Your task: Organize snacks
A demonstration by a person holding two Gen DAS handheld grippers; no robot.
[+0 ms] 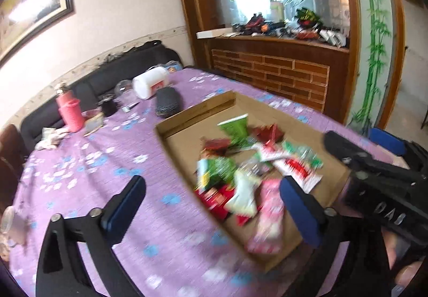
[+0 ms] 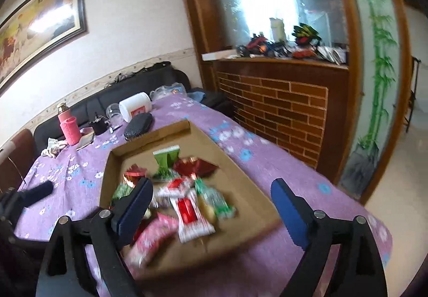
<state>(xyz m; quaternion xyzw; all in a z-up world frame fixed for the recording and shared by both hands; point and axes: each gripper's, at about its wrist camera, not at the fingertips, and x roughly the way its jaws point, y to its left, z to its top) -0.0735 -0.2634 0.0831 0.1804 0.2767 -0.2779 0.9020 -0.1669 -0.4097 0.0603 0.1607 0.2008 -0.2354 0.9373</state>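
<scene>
A shallow cardboard tray (image 1: 187,115) (image 2: 240,176) lies on the purple flowered tablecloth and holds a loose pile of snack packets (image 1: 248,171) (image 2: 187,198) in green, red, white and pink wrappers. My left gripper (image 1: 214,206) is open and empty, above the tray's left edge. My right gripper (image 2: 214,203) is open and empty, above the tray's near half; its body also shows in the left wrist view (image 1: 374,176) at the right. A left fingertip (image 2: 37,191) shows in the right wrist view at the left.
At the table's far end stand a pink bottle (image 1: 69,112) (image 2: 69,128), a white jar on its side (image 1: 149,82) (image 2: 135,106), a black pouch (image 1: 168,101) (image 2: 137,128), a small black cup (image 1: 108,106) and a crumpled cloth (image 1: 50,136). A brick-fronted wooden cabinet (image 1: 281,74) stands to the right.
</scene>
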